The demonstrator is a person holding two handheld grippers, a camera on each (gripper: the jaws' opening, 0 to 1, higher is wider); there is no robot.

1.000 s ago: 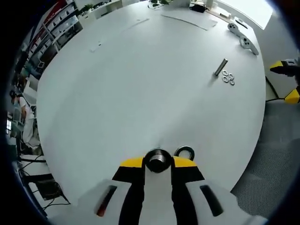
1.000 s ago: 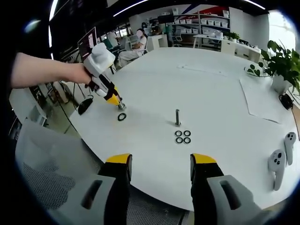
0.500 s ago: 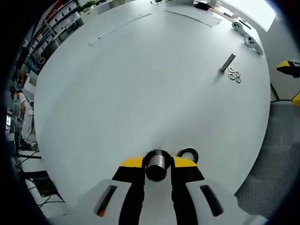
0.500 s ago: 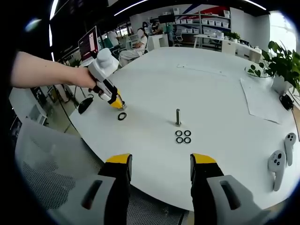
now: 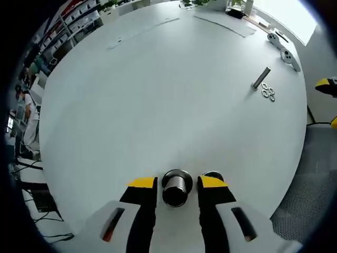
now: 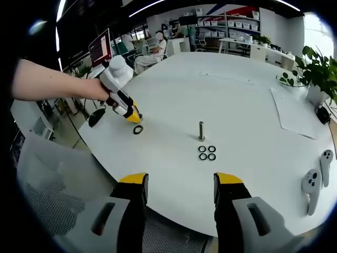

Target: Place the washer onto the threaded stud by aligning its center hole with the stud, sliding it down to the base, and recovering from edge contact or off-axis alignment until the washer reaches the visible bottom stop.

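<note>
Hovering near table edge point(image 6: 105, 153): left claw point(image 5: 177, 183) beside dark washer point(image 6: 138, 129)

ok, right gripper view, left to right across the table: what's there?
left gripper → dark ring → threaded stud → four washers → paper sheet → two white controllers
</note>
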